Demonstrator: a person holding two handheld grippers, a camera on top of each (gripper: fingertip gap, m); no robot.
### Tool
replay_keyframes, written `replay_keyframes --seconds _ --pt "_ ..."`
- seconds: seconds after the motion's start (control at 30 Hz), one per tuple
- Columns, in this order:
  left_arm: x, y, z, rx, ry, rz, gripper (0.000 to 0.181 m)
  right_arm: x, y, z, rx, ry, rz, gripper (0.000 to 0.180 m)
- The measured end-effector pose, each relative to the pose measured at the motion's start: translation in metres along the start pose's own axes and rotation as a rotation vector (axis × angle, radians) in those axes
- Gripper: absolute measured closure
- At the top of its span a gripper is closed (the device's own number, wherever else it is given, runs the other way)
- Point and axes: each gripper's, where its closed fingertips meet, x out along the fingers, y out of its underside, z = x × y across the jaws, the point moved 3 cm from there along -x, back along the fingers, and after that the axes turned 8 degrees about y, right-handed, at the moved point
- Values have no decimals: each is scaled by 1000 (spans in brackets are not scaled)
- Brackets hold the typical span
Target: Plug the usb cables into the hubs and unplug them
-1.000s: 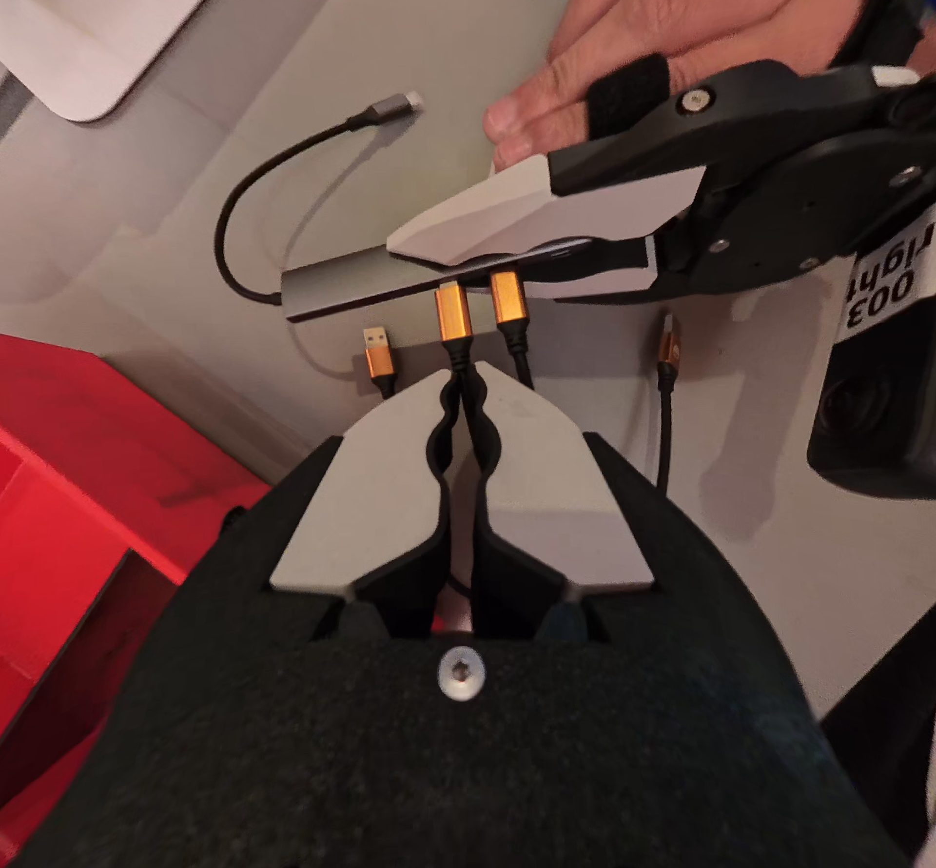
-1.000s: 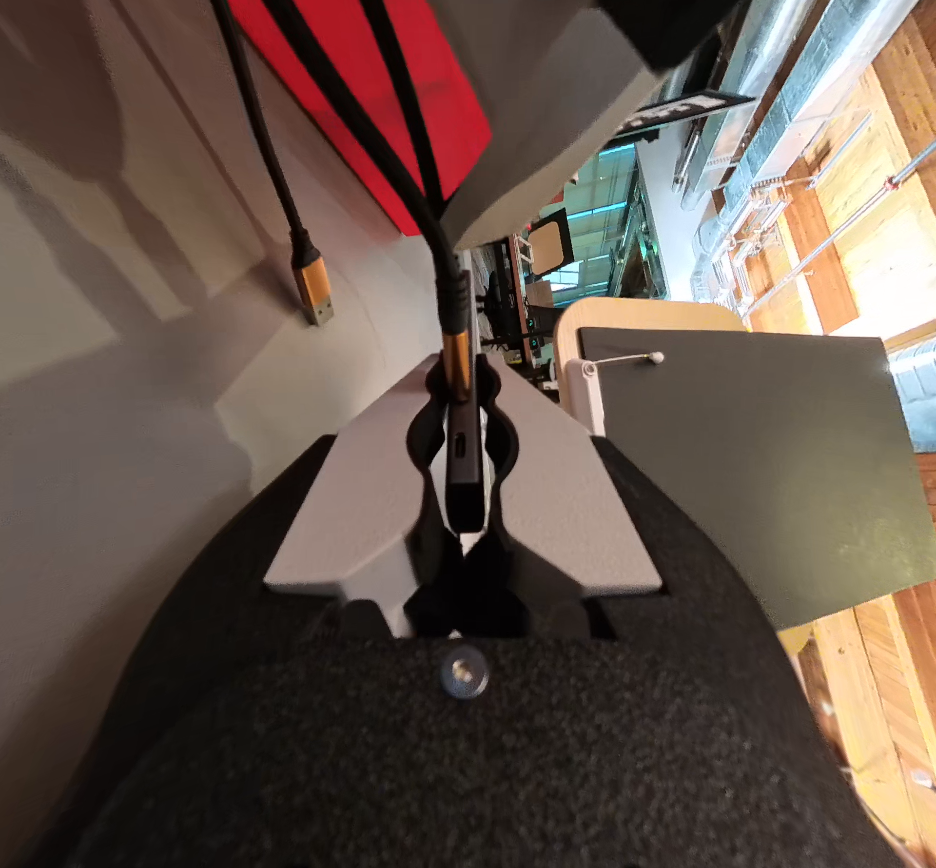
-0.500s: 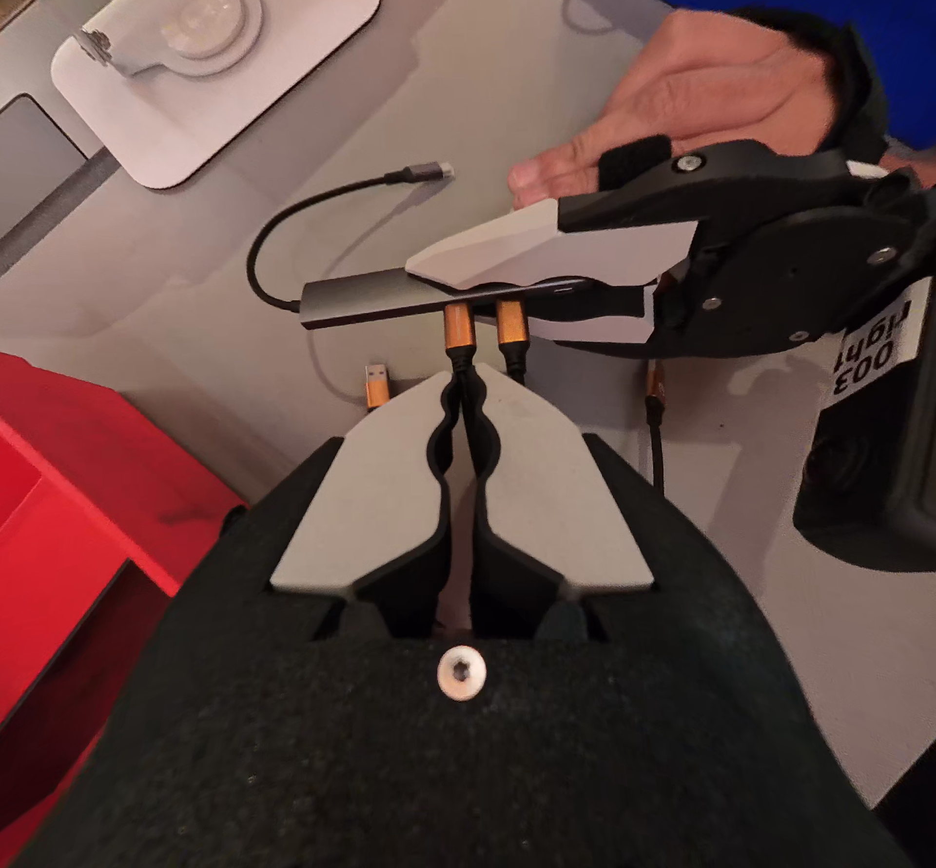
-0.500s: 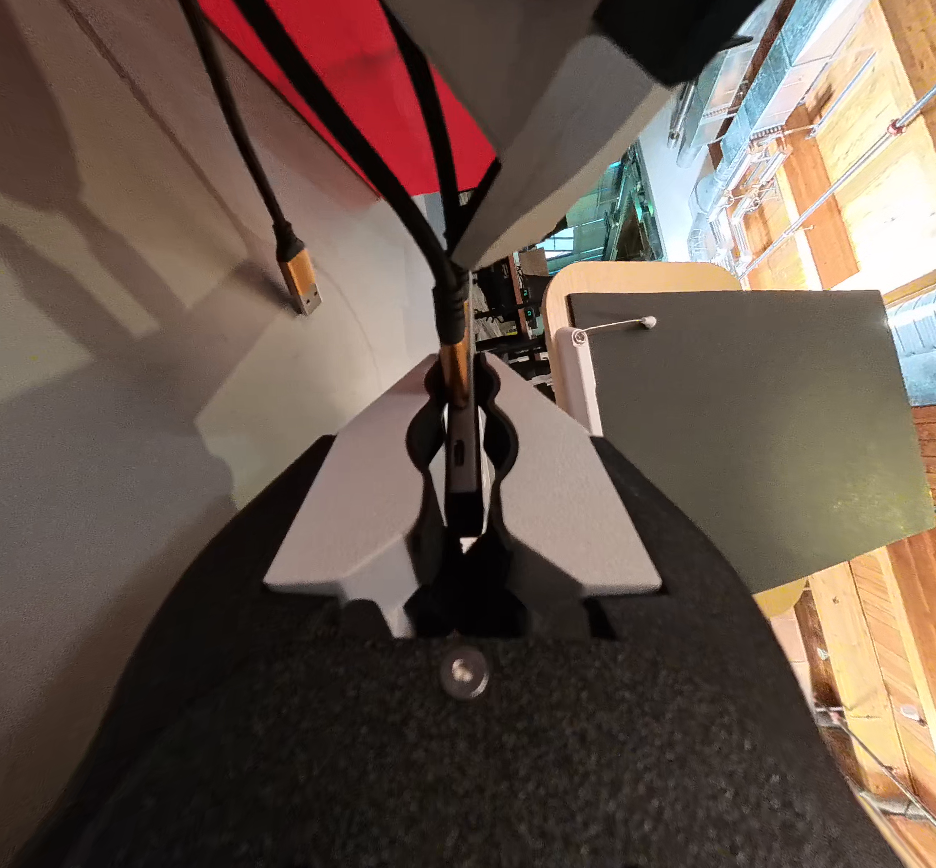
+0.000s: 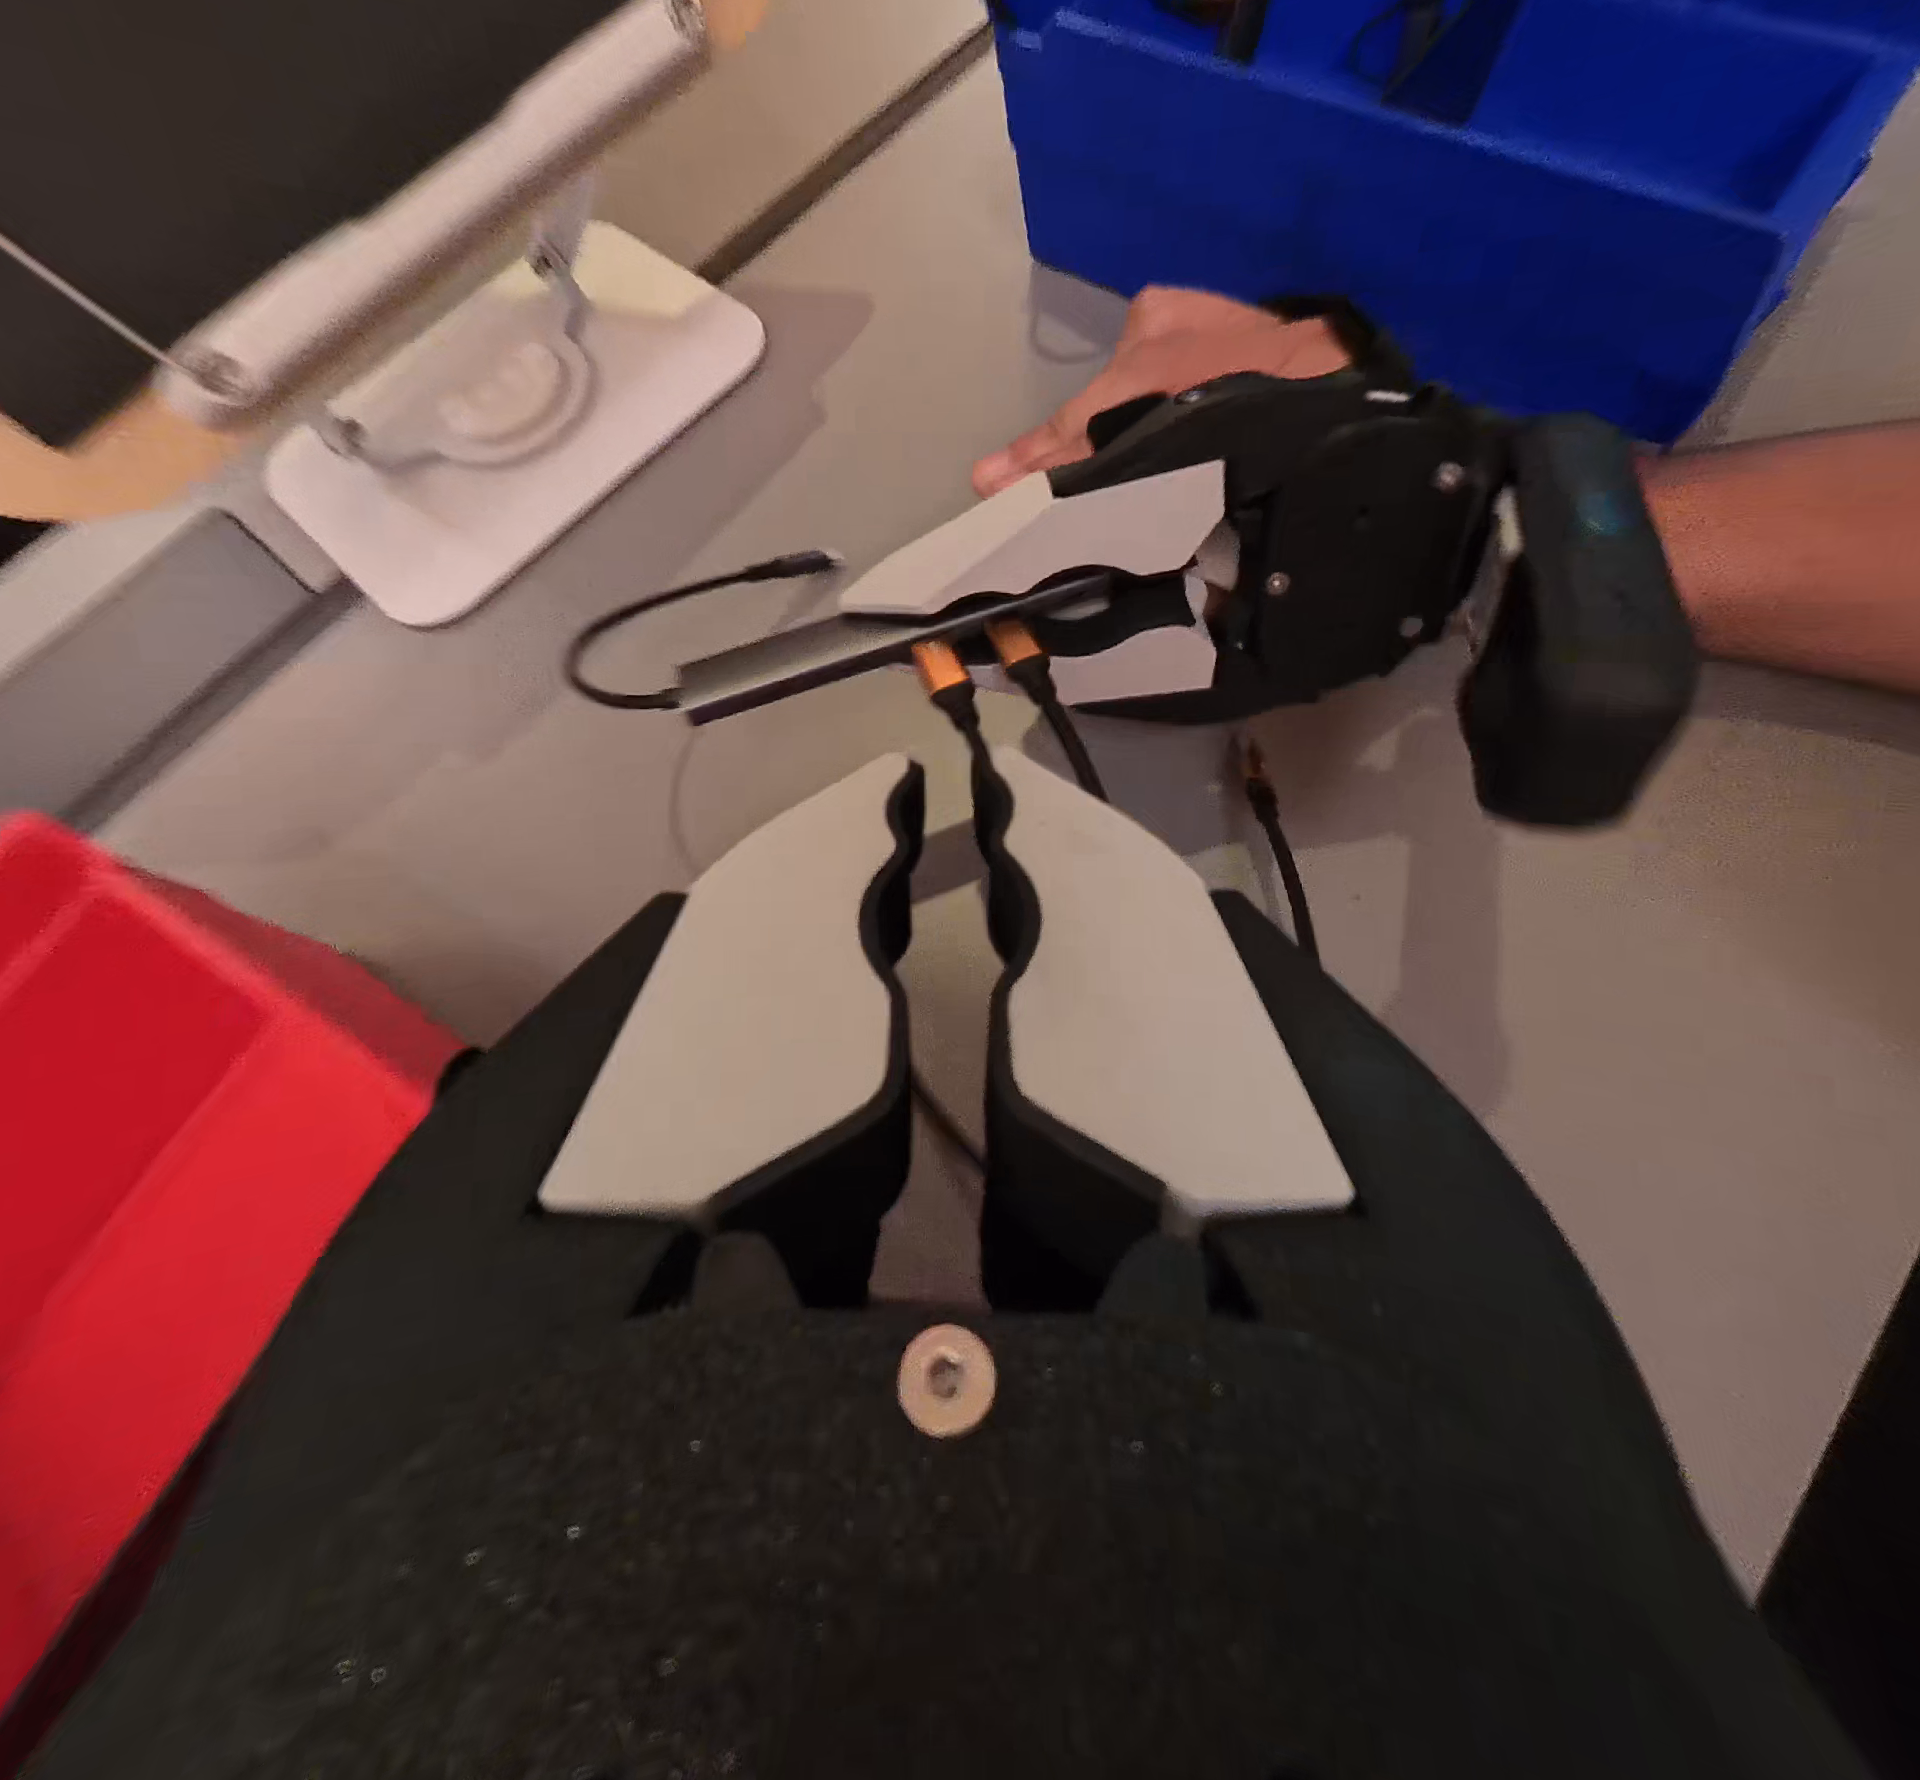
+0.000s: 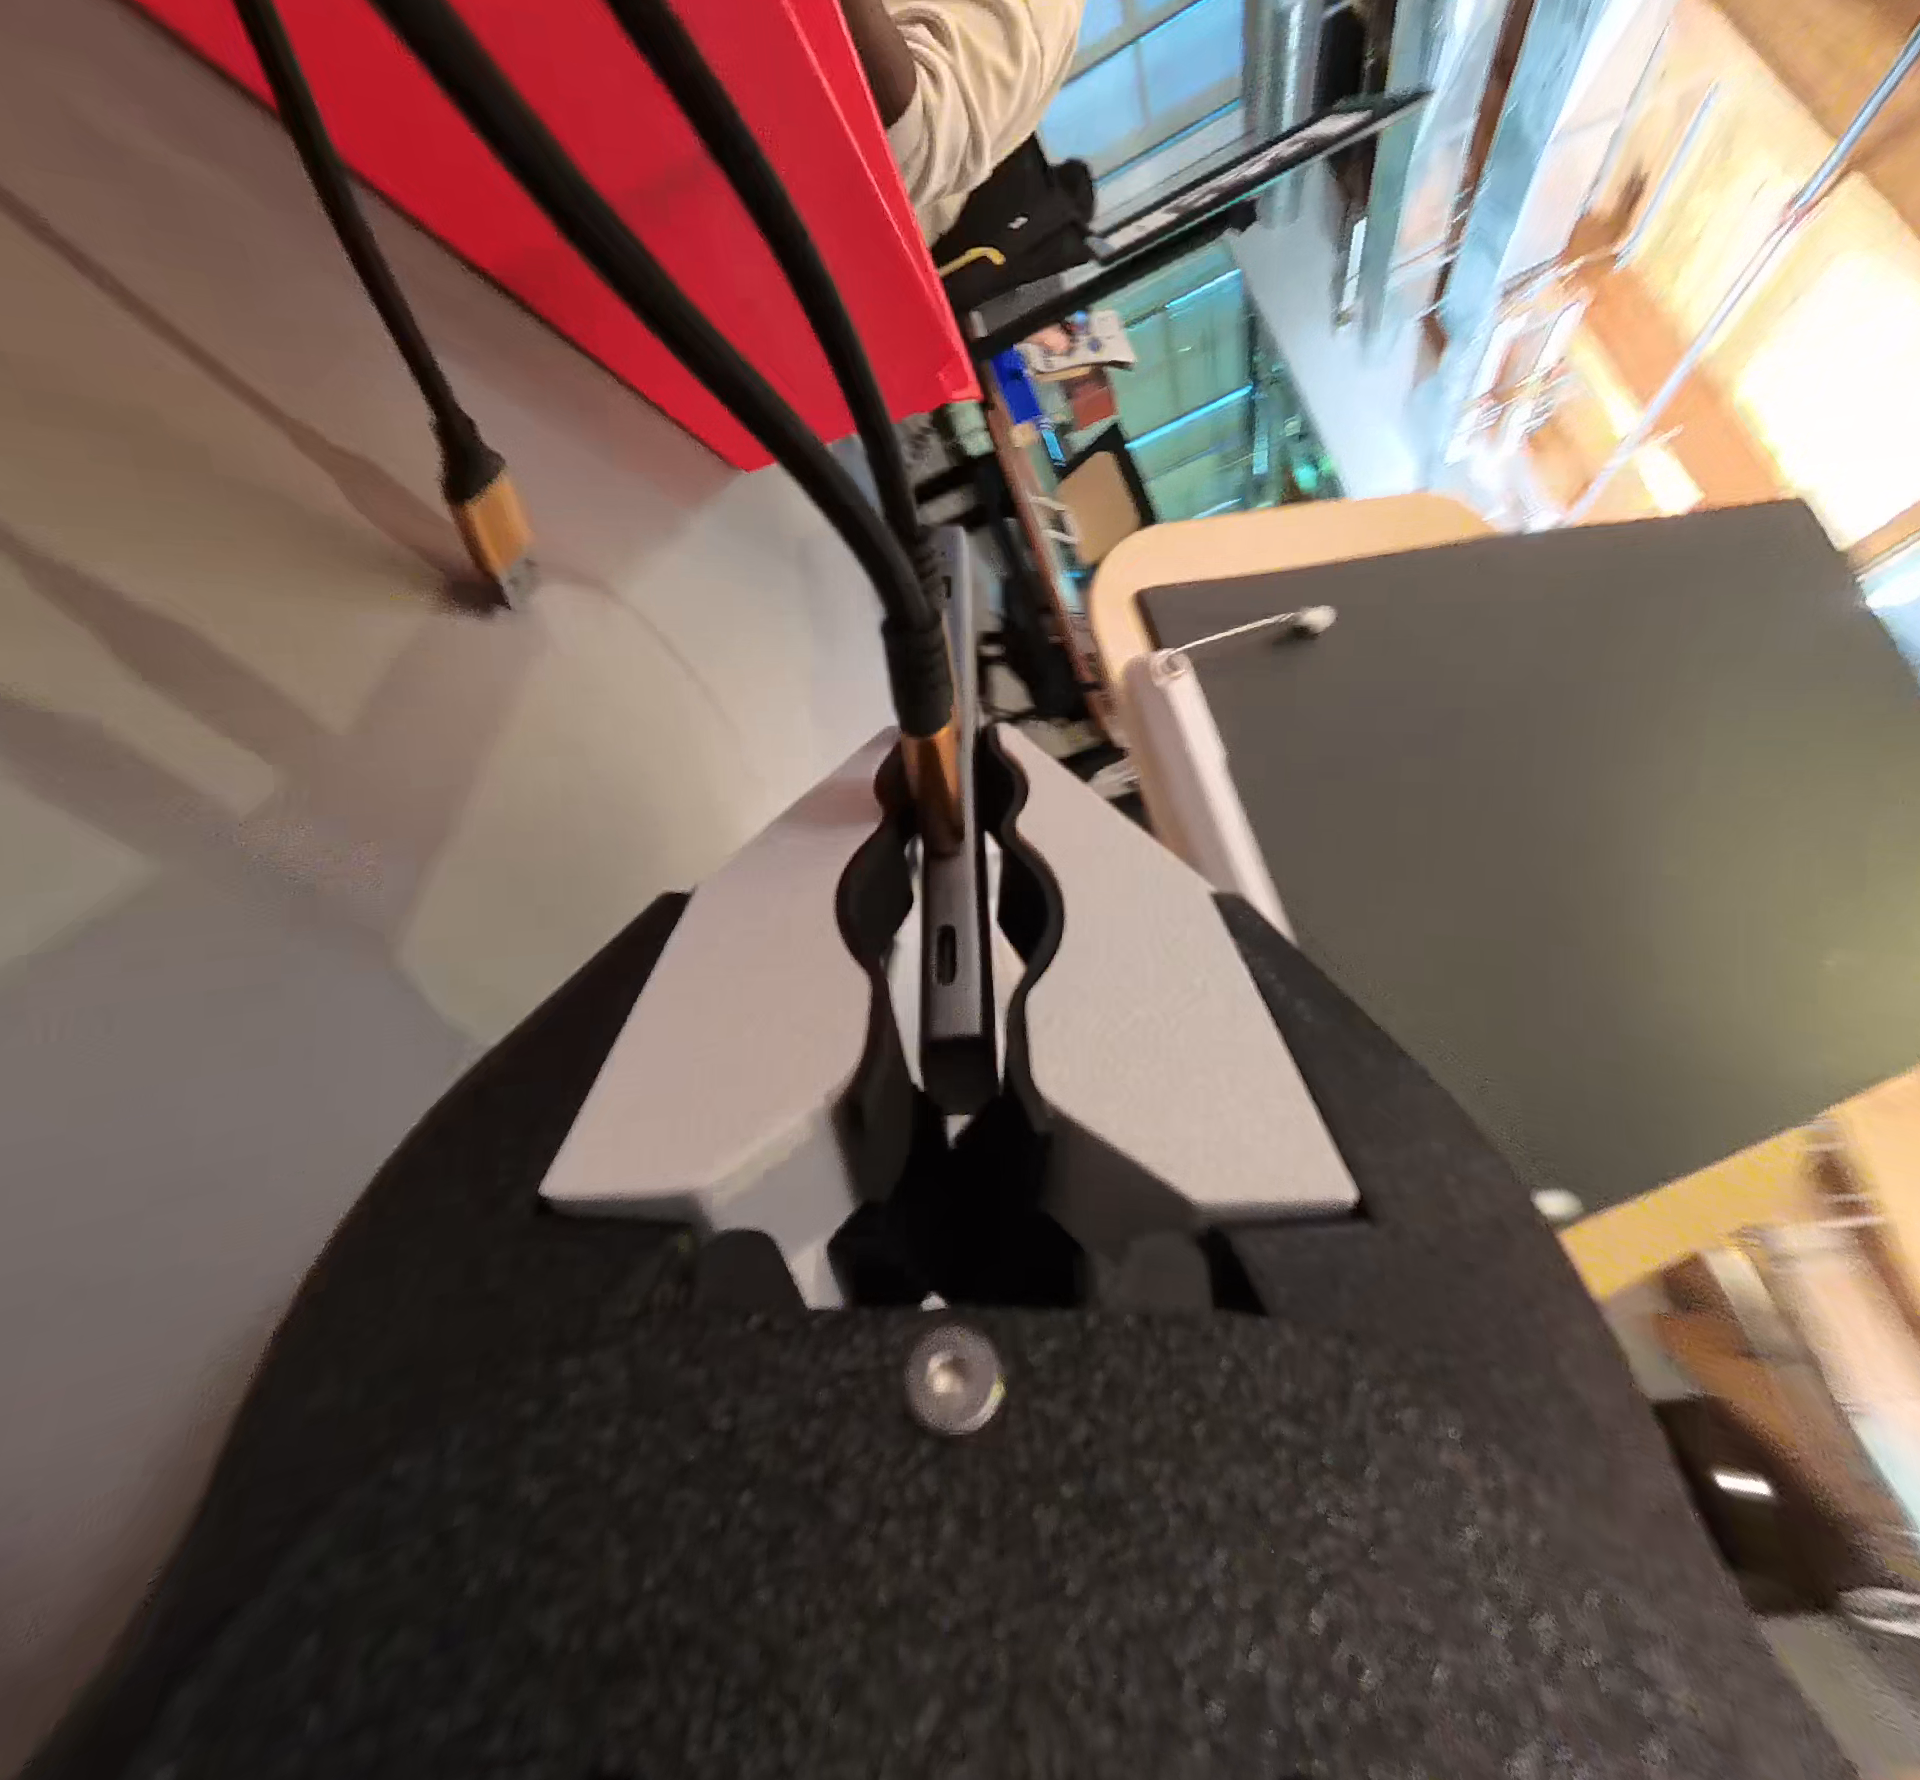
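Observation:
A slim grey USB hub (image 5: pixel 790 670) with a short black tail cable is held just above the grey table. My right gripper (image 6: pixel 951 764) is shut on the hub's end (image 6: pixel 951 982). Two black cables with orange plugs (image 5: pixel 940 670) (image 5: pixel 1013 644) sit in the hub's side ports. My left gripper (image 5: pixel 951 785) is open, a short way back from the hub. The left plugged cable runs loosely through the gap between its fingers. A third orange plug (image 6: pixel 488 525) lies loose on the table, left of the hub in the right wrist view.
A red bin (image 5: pixel 156 1159) stands at the left, a blue divided bin (image 5: pixel 1403 203) with cables and dark slabs at the back right. A white-based stand (image 5: pixel 520 442) holding a dark board stands at the back left. A person's hand (image 5: pixel 1174 348) holds the right gripper. Left tips to right tips: about 10 centimetres.
My left gripper has opened, let go of the plugged cable and drawn back and up from the hub. My right gripper still holds the hub in about the same place.

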Motion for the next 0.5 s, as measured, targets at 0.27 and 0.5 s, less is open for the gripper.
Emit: replay_keyframes --seconds 0.27,0.5 --pt "-102 66 50 282 111 195 159 3 7 -4 165 -38 -5 172" --pt "-59 139 85 292 260 573 154 4 4 8 103 -80 -7 172"
